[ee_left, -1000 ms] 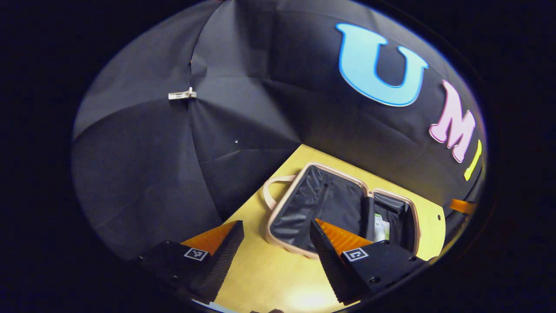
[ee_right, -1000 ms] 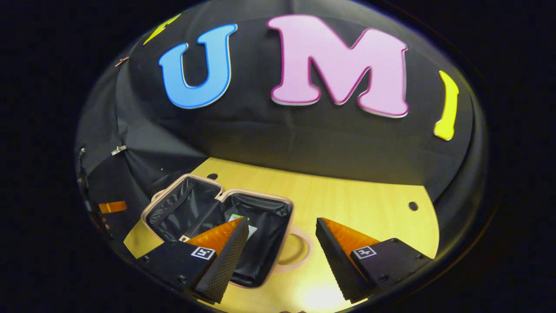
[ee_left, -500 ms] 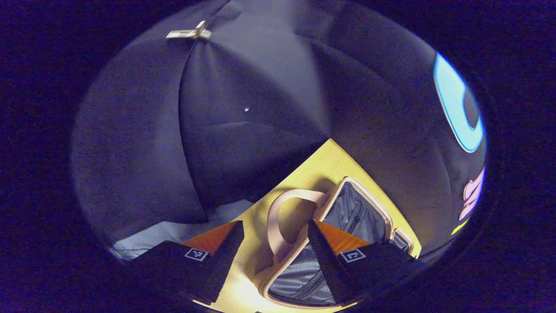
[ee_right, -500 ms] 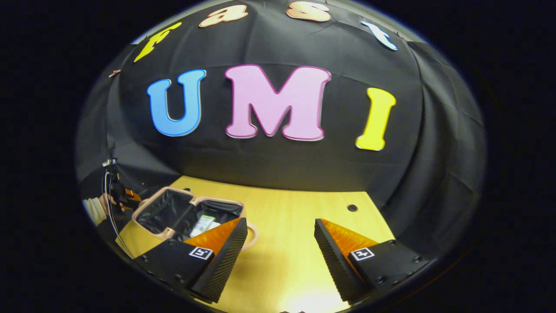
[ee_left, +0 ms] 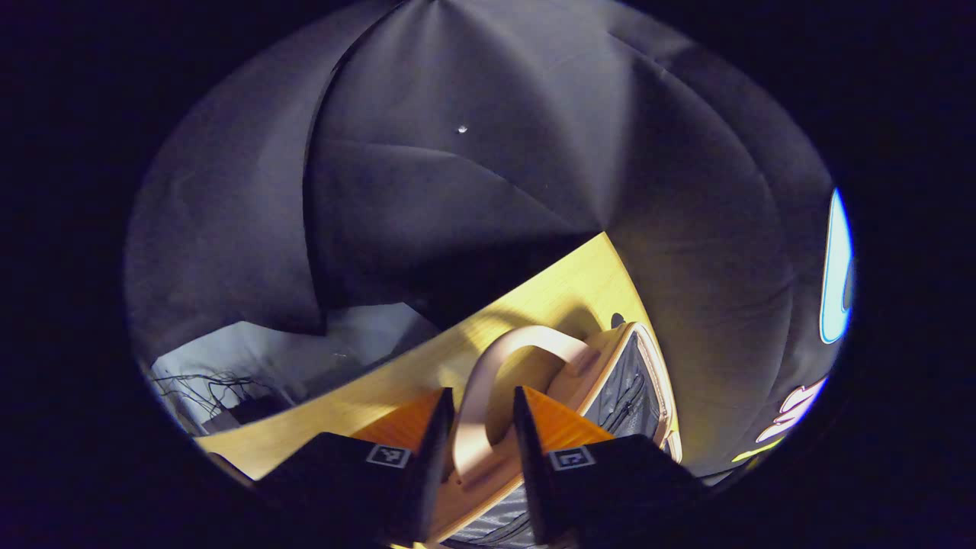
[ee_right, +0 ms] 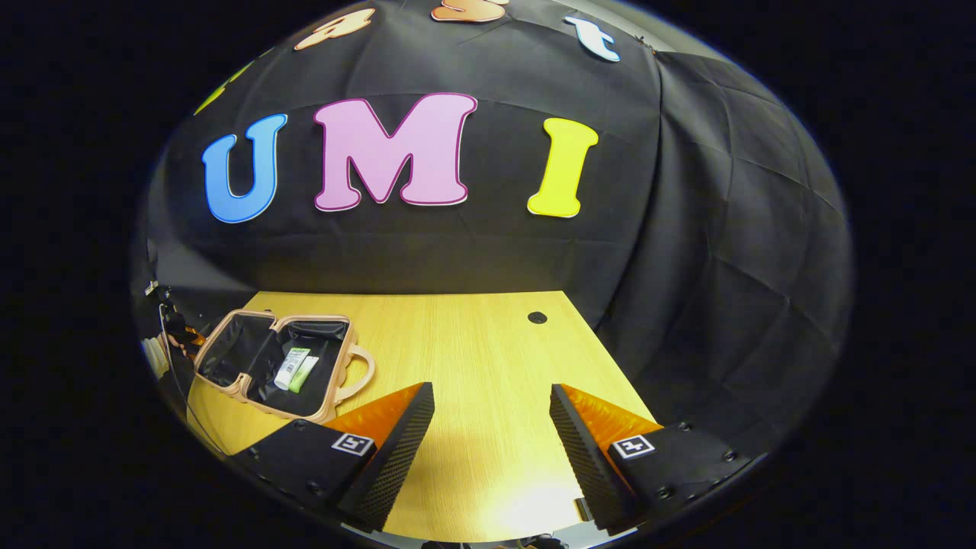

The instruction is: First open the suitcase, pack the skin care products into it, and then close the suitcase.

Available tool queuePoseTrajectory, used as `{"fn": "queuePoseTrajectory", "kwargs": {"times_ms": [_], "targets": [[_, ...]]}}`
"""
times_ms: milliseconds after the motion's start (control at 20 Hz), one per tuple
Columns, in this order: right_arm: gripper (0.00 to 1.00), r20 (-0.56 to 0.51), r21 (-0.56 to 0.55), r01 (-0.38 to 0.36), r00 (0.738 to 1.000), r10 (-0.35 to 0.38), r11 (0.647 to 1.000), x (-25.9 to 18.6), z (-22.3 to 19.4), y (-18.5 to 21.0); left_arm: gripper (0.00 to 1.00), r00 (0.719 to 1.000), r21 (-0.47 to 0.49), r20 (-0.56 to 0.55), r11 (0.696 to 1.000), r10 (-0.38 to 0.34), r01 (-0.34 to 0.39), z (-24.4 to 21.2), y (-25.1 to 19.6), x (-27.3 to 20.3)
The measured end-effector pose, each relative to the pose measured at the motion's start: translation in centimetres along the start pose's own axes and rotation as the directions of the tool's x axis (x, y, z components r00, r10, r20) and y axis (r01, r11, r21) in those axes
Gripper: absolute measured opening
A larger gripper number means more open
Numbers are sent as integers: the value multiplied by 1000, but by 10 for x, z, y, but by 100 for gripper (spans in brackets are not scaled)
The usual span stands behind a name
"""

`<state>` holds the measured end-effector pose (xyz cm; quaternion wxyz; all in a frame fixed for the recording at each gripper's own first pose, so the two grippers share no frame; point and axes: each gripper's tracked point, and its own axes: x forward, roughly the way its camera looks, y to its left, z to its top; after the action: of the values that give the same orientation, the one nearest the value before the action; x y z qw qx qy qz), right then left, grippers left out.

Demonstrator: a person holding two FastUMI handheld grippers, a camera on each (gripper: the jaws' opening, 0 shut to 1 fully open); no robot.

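Note:
The pink suitcase (ee_right: 229, 385) lies open on the wooden table (ee_right: 473, 351), at the left in the right gripper view. Two skin care tubes (ee_right: 293, 369), one white and one green, lie in its black-lined right half. In the left gripper view my left gripper (ee_left: 482, 393) has its fingers drawn in on either side of the pink suitcase handle (ee_left: 476, 412), at the end of the lid half (ee_left: 633, 381). My right gripper (ee_right: 492, 427) hovers open over bare table, well to the right of the suitcase, holding nothing.
A small round hole (ee_right: 537, 317) sits near the table's back edge. In the left gripper view the table's edge runs diagonally, with pale floor and loose cables (ee_left: 229, 374) beyond it. Black cloth walls close in the table on its far sides.
My left gripper swung left and closed in on the suitcase handle, its fingers narrowing around it. My right gripper pulled back and to the right, so the suitcase looks smaller and farther left.

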<state>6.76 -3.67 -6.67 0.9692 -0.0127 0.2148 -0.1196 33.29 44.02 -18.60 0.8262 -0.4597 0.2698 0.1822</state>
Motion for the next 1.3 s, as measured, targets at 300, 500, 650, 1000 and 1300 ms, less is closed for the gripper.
{"fn": "queuePoseTrajectory", "kwargs": {"times_ms": [300, 500, 650, 1000, 1300], "targets": [[97, -84, 12, -33, 996, 34, 999, -13, -38, 5, 9, 994, 102, 91, 994, -57, 47, 12, -12, -20], [97, -87, 35, -41, 995, 44, 999, -13, -40, 5, 7, 966, 277, 202, 956, -159, 99, 29, -72, -82], [97, -18, 17, -42, 999, 42, 999, -12, -23, 2, 6, 927, 424, 250, 892, -281, 156, 21, -140, -147], [97, 17, 27, -51, 999, 50, 998, -17, -18, -11, 6, 856, 664, 92, 672, -509, 328, -98, -285, -242], [97, 115, -33, -61, 991, 64, 998, -28, -1, -24, 7, 844, 709, -142, 542, -517, 451, -283, -348, -213]]}}
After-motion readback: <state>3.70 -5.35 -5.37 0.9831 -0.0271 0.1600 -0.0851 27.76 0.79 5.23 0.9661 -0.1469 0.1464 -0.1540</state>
